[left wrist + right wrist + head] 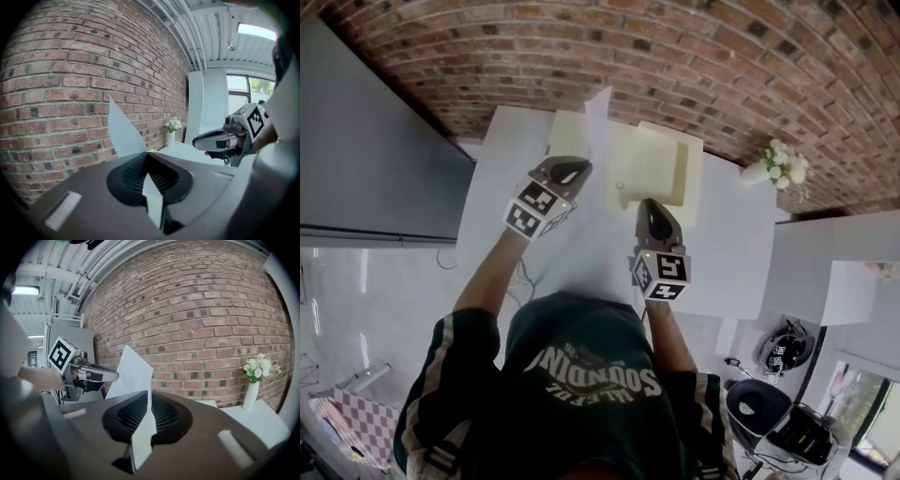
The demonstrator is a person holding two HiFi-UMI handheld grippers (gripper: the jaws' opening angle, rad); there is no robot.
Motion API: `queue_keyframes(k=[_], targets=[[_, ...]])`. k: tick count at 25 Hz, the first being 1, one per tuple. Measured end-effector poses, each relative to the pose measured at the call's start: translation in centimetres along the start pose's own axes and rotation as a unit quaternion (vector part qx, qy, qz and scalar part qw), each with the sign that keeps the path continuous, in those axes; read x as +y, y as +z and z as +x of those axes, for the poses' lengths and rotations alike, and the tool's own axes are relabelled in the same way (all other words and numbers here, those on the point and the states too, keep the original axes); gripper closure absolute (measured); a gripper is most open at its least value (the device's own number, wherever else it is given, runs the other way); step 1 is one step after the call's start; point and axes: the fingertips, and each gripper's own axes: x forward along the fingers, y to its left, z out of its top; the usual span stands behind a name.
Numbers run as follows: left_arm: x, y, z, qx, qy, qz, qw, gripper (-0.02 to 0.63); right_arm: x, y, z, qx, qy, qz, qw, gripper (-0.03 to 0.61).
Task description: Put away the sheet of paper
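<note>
Head view: the bare left forearm (492, 272) reaches up from the shoulder toward 1 o'clock. Its left tool (567, 172) is clamped on the left edge of the paper (598, 127). In the left gripper view the jaws are pressed together with the sheet pinched between them, and a corner rises past the tips toward 11 o'clock. The paper stands tilted up over the white table (731, 253), between the two tools. The right forearm (667, 328) runs almost straight toward 12 o'clock. The right tool (652, 214) is closed on the sheet's other edge, and its own view shows the paper gripped between the jaws. At 12 o'clock from that tool a pale yellow folder (656, 164) lies flat on the table. At 2 o'clock a vase (759, 172) of white flowers stands by the brick wall (722, 66). The dark shirt (591, 412) has upside-down print that looks like "SOUNDING"; the smaller line is too small to read.
</note>
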Motion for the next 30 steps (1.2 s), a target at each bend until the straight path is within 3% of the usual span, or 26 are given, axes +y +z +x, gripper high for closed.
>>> queue_keyframes(k=[13,30], targets=[[0.9,-0.9,4.1,0.026,-0.002,-0.012,0.9996,0.603,-3.2,-1.3,1.6,0.024,0.005,0.014,1.000,0.571],[0.4,-3.2,10.3,0.054,-0.057,-0.063,0.9949,0.603,-6.9,-4.3,2.4,0.059,-0.018,0.044,0.997,0.571]])
